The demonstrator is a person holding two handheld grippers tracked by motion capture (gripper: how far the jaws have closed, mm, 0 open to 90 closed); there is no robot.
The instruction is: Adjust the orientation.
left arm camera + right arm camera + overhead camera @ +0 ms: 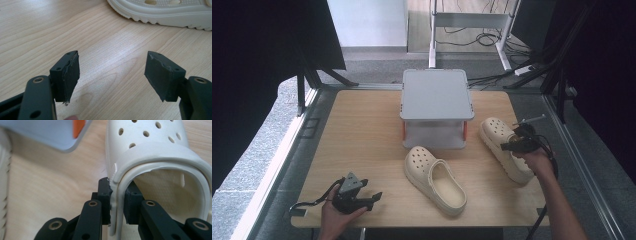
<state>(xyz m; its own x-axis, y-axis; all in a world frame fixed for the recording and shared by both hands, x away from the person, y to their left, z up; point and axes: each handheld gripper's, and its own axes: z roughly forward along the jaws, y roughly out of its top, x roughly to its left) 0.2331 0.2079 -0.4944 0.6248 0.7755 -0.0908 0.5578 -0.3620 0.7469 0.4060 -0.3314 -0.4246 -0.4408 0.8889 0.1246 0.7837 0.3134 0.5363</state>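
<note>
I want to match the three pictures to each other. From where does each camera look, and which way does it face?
High view: above the person's side, facing forward and down on the table; both forearms show.
Left gripper view: rides the left hand-held gripper, looking along its open jaws over the wood.
Right gripper view: rides the right hand-held gripper, jaws pinching the right clog at its rim.
Shared: the middle clog in the high and left gripper views.
</note>
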